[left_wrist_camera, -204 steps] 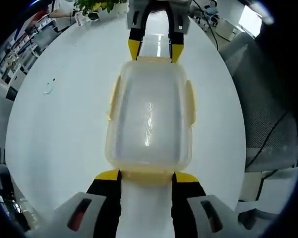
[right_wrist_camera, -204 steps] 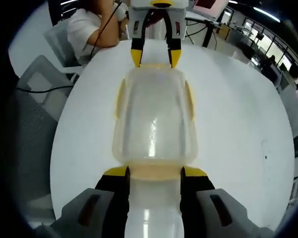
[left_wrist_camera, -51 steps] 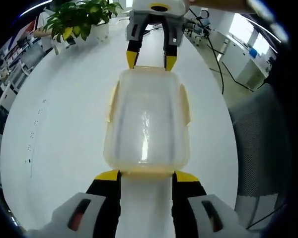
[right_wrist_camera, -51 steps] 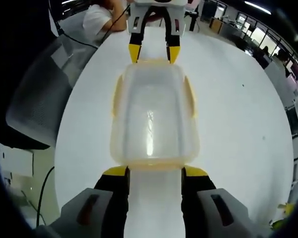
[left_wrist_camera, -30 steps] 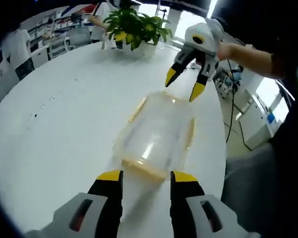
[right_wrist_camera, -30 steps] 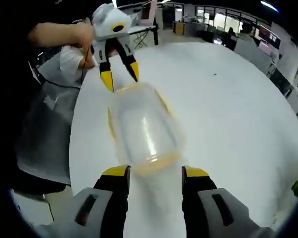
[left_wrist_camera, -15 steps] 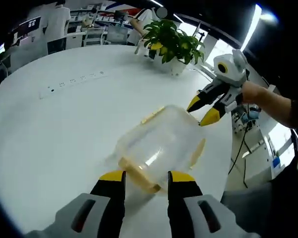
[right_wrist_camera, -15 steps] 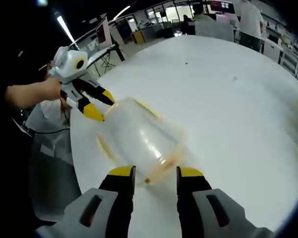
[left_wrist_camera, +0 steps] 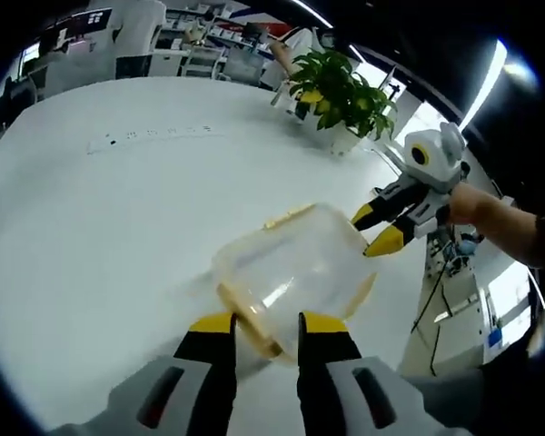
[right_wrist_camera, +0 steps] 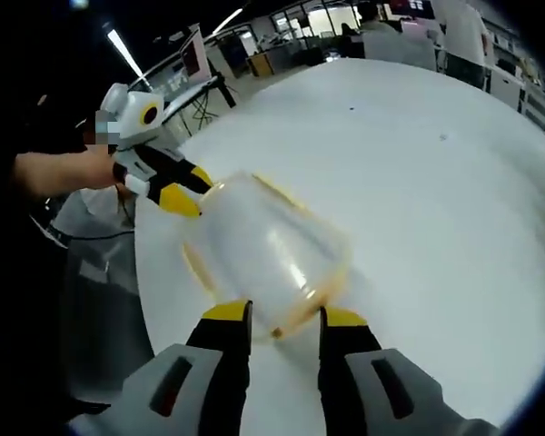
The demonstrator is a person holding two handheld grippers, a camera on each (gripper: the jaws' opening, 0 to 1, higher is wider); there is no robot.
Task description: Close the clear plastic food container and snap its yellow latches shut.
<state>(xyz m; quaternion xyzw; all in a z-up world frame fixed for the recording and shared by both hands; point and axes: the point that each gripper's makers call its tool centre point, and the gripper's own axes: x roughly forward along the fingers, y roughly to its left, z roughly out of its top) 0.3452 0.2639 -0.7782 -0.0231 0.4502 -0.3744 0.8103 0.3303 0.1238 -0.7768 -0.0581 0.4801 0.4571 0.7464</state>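
Your left claw (left_wrist_camera: 255, 320) and right claw (right_wrist_camera: 273, 314) have narrowed, each gripping an end of the container (left_wrist_camera: 295, 266) (lid on), now tilted over the bench (left_wrist_camera: 91, 218) edge; open bench beyond.

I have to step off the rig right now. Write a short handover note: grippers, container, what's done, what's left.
Left gripper: jaws set around the near end latch of the container, grip not confirmed.
Right gripper: jaws at the opposite end latch; seen in the left gripper view at the far corner.
Container: clear, lid on, lying on the white table, near the edge. A potted plant stands farther back.
Done: lid is seated on the box.
Left: I cannot tell which yellow latches are snapped. Check all four and press down any that stand out.
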